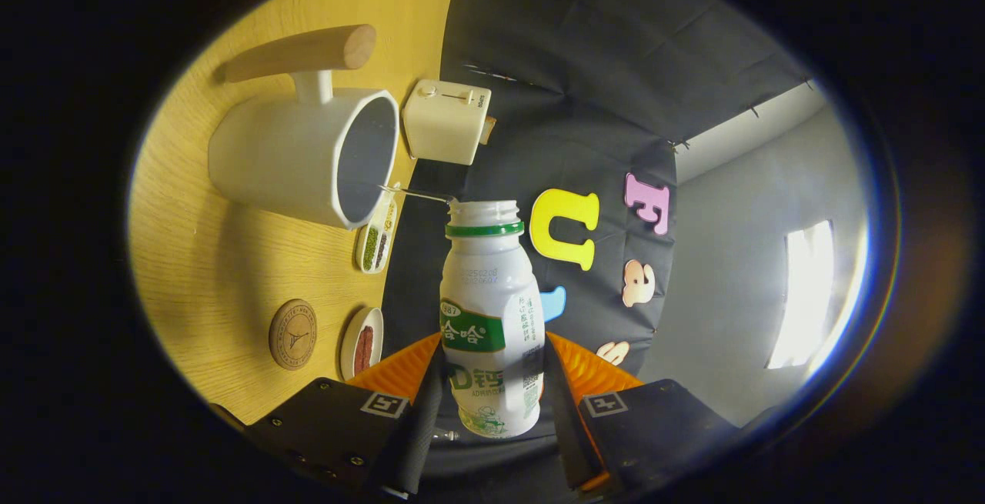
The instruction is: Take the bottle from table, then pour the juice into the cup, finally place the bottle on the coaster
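Observation:
My gripper [492, 381] is shut on a white plastic bottle [489, 312] with a green neck ring and green label, uncapped. Both fingers press on its lower body. The view is rolled, so the wooden table [231, 273] stands on edge beside the bottle. A thin stream of liquid [415, 194] runs from the bottle's mouth toward the open rim of a white cup [308, 154] with a long wooden handle. The cup's inside looks dark. A round wooden coaster [293, 334] lies on the table nearer the fingers, apart from the cup.
A cream toaster [446, 121] stands beyond the cup at the table's far edge. A narrow dish of green and dark beans [375, 242] lies by the cup's rim. A small plate with something red-brown [362, 344] sits beside the coaster.

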Action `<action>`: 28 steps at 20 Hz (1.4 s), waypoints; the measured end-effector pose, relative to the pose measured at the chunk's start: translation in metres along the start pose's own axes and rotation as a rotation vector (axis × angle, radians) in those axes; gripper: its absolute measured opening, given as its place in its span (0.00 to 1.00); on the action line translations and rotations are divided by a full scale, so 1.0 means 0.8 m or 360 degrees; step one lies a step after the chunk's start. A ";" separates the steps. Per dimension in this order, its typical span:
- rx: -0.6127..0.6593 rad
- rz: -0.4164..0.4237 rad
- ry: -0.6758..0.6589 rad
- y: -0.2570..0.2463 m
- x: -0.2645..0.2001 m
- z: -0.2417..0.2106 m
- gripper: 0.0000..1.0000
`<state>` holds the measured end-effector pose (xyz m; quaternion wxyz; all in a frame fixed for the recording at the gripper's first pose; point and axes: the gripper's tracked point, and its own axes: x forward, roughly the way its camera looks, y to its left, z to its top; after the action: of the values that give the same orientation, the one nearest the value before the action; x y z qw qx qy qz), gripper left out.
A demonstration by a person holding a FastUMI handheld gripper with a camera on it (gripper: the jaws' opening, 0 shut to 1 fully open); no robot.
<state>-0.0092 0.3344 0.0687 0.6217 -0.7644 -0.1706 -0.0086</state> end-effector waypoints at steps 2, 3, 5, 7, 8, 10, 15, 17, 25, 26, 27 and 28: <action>-0.0011 -0.0002 -0.0003 0.000 0.000 0.001 0.68; -0.0019 -0.0005 -0.0003 0.001 -0.002 0.001 0.68; -0.0034 -0.0006 -0.0003 0.002 0.000 0.002 0.68; -0.0041 -0.0008 -0.0003 0.002 -0.002 0.002 0.68; -0.0042 -0.0007 -0.0003 0.002 -0.003 0.003 0.68; -0.0052 -0.0011 -0.0004 -0.001 -0.003 0.004 0.68; -0.0099 -0.0034 -0.0010 -0.003 -0.004 0.009 0.68; -0.0110 -0.0038 -0.0015 -0.004 -0.004 0.010 0.68; -0.0154 -0.0055 -0.0029 -0.005 0.000 0.019 0.68; -0.0162 -0.0056 -0.0030 -0.004 -0.002 0.018 0.68; -0.0171 -0.0058 -0.0031 -0.004 -0.003 0.018 0.68; -0.0181 -0.0059 -0.0034 -0.004 -0.002 0.020 0.68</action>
<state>-0.0145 0.3499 0.0675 0.5751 -0.7953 -0.1906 -0.0215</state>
